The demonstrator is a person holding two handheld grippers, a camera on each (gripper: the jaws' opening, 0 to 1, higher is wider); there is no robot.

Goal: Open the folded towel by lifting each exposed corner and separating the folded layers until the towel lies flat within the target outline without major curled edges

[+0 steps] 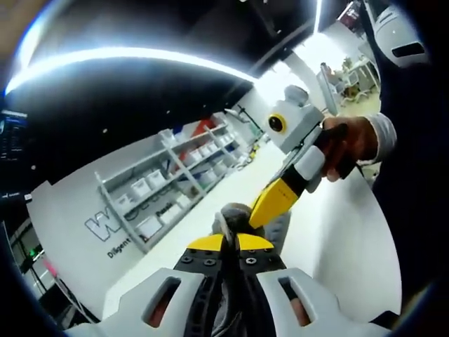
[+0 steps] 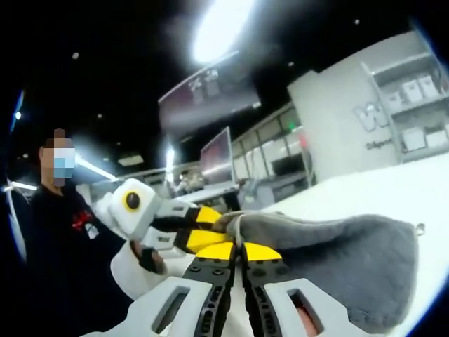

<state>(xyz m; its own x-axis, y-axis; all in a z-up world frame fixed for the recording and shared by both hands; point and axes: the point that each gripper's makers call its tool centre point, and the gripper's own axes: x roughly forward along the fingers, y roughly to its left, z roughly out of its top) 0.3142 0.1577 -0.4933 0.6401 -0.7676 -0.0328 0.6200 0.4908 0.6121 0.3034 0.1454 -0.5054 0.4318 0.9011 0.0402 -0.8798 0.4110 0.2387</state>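
Note:
A grey towel (image 2: pixel 351 260) hangs lifted over the white table (image 2: pixel 393 189), its body spreading to the right in the right gripper view. My right gripper (image 2: pixel 236 250) is shut on the towel's edge. My left gripper (image 2: pixel 209 226) enters from the left and pinches the same edge close beside it. In the left gripper view, my left gripper (image 1: pixel 230 242) is shut on a bunched bit of towel (image 1: pixel 235 212). There my right gripper (image 1: pixel 256 216), held by a hand (image 1: pixel 351 144), reaches in from the right and meets that bunch. The rest of the towel is hidden behind the jaws.
The white table (image 1: pixel 337 239) stretches away under both grippers. Grey shelves with white bins (image 1: pixel 168 182) stand against a lettered wall beyond it. A person in dark clothes (image 2: pixel 49 232) stands at the left, with monitors (image 2: pixel 217 154) behind.

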